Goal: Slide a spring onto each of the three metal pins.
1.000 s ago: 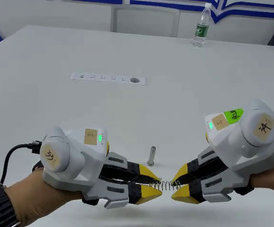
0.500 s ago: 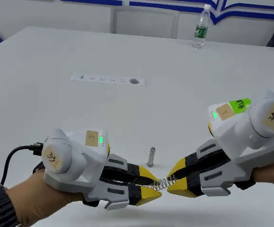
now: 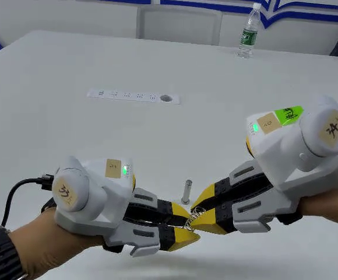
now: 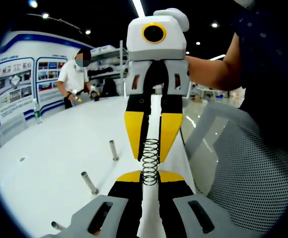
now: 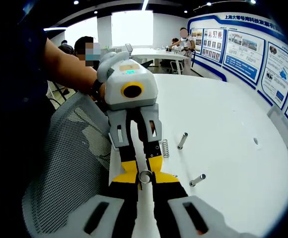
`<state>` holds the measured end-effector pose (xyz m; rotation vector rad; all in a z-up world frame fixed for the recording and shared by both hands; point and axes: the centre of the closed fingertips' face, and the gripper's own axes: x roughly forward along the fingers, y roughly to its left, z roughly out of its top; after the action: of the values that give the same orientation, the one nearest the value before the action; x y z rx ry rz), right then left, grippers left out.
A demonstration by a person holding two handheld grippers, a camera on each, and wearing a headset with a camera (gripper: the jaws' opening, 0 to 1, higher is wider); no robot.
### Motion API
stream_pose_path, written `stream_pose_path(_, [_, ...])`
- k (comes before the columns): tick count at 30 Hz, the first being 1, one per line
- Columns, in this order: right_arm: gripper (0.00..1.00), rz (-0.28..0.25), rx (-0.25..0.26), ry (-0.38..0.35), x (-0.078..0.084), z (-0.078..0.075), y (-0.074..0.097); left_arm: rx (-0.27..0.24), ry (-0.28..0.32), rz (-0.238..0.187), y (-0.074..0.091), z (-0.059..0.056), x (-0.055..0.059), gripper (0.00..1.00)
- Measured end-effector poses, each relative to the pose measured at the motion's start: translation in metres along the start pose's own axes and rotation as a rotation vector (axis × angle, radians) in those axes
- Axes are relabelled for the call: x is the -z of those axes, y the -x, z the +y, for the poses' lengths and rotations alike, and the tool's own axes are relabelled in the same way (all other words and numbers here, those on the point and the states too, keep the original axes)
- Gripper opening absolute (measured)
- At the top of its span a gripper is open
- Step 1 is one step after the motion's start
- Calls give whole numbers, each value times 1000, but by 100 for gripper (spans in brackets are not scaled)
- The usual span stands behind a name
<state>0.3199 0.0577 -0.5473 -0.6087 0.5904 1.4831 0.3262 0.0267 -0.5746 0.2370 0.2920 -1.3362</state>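
In the head view, the left gripper (image 3: 187,228) and the right gripper (image 3: 196,211) meet tip to tip, low over the white table (image 3: 99,146). A little spring (image 3: 190,219) sits squeezed short between them. One pin (image 3: 187,191) stands on the table just behind.

In the left gripper view, both grippers look nearly closed. Each one pinches an end of the spring. I count three pins on the table here.

In the right gripper view, the spring's round end shows between this gripper's own tips. I count two pins, with a second spring (image 5: 166,148) lying beside one.

I think this is a hand-over. It should go best if one gripper pinches the side firmly before the other lets go. That keeps the hole free for a pin.
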Motion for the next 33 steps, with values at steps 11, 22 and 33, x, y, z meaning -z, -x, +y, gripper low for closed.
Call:
stream_pose_path(11, [11, -2, 5, 12, -4, 2, -5, 8, -1, 0, -5, -2, 0, 11])
stream_pose_path(22, [11, -7, 39, 2, -3, -8, 5, -29, 12, 8, 6, 5, 2, 17])
stream_pose_path(33, [11, -8, 84, -34, 8, -21, 19, -107, 58, -13, 35, 19, 2, 27])
